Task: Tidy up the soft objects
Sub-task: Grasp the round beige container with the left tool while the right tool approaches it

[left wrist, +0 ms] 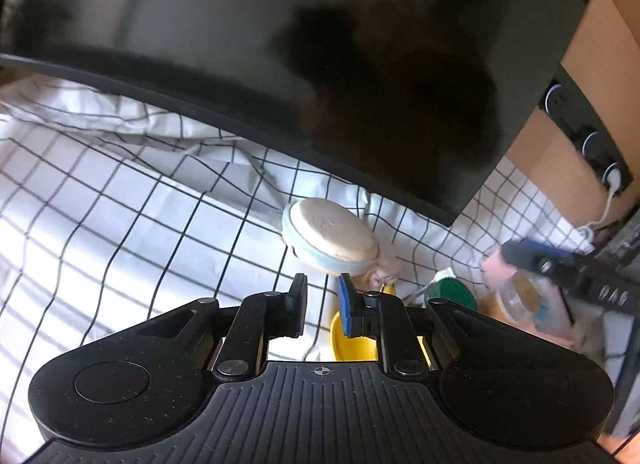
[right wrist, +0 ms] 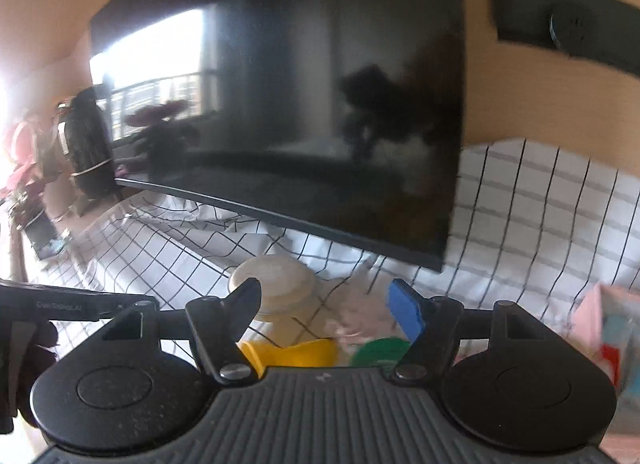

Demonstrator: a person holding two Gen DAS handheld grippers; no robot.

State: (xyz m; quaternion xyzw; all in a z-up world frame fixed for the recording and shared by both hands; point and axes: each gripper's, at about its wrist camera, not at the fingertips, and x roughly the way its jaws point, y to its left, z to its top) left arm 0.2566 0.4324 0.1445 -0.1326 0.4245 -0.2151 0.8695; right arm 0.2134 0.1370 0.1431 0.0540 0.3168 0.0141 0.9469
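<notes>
A round beige cushion-like soft object with a light blue band [left wrist: 330,236] lies on the checked cloth [left wrist: 120,223] under the monitor's corner; it also shows in the right wrist view [right wrist: 276,284]. A small pink soft item [left wrist: 382,274] lies beside it. A yellow piece [left wrist: 352,338] and a green round pad [left wrist: 454,290] lie nearer. My left gripper [left wrist: 322,296] is narrowly open and empty, just short of the cushion. My right gripper [right wrist: 330,300] is open wide and empty above the yellow piece [right wrist: 296,352] and green pad [right wrist: 380,350]; it also shows at the right of the left wrist view [left wrist: 560,268].
A large dark monitor [left wrist: 320,43] overhangs the cloth. A pink packet with a clear pouch [left wrist: 532,304] lies at right, blurred in the right wrist view [right wrist: 608,328]. A black socket strip [left wrist: 584,131] is on the wooden wall. Plants and a dark bottle [right wrist: 88,143] stand at far left.
</notes>
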